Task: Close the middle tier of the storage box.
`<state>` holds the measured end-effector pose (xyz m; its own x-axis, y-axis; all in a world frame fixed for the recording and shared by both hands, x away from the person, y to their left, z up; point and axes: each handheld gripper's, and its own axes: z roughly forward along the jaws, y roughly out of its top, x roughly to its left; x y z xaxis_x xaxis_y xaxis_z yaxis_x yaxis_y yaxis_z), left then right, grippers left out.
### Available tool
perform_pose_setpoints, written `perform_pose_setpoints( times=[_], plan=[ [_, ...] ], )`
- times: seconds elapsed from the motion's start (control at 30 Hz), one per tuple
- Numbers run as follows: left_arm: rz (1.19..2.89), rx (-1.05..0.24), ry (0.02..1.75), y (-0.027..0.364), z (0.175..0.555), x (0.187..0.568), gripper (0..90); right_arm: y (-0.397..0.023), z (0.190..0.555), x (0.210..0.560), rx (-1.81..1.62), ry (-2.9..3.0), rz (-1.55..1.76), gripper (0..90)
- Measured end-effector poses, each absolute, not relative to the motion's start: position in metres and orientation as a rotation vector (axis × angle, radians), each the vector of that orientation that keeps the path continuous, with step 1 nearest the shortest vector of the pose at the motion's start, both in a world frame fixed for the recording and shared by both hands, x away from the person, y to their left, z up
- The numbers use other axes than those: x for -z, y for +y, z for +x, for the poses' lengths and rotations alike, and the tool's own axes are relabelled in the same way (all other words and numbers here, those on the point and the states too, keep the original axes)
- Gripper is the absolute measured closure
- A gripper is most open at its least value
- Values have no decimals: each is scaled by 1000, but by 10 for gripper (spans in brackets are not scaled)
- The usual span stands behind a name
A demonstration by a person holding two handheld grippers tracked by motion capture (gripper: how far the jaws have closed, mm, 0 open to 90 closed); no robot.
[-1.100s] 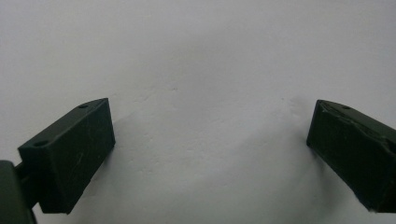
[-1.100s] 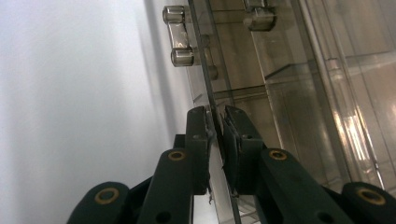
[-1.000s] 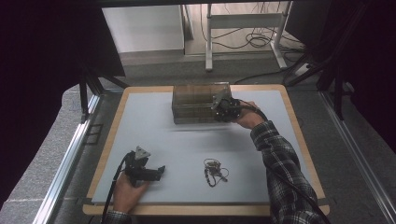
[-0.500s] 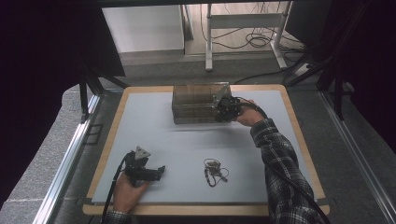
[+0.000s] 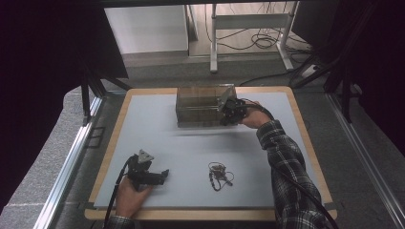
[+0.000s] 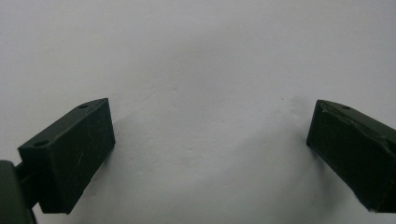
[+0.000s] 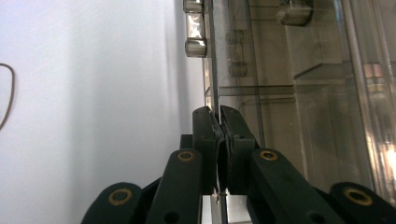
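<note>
At far board edge: right gripper [image 5: 228, 110] clamped on clear box [image 5: 200, 106] wall panel; left gripper [image 5: 160, 176] jaws wide, nothing between, on white mat [image 5: 191, 152].

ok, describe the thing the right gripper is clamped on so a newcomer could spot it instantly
Start at the wood-edged table with its pale grey mat. At the mat's far edge, near the middle, stands a clear plastic box, and the right gripper pinches a thin wall at its right end. It is the see-through, boxy item; the small dark tangle lies flat near the front.
</note>
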<state>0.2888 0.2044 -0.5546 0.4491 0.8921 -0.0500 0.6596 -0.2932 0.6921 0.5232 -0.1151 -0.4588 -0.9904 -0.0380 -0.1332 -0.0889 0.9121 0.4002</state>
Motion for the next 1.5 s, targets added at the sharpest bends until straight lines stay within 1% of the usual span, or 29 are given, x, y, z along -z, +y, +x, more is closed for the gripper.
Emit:
perform_pose_setpoints(
  times=[1.5],
  plan=[
    [2051, -461, 1294, 204, 289, 555, 13, -115, 488, 456, -602, 2951, -201, 854]
  ],
)
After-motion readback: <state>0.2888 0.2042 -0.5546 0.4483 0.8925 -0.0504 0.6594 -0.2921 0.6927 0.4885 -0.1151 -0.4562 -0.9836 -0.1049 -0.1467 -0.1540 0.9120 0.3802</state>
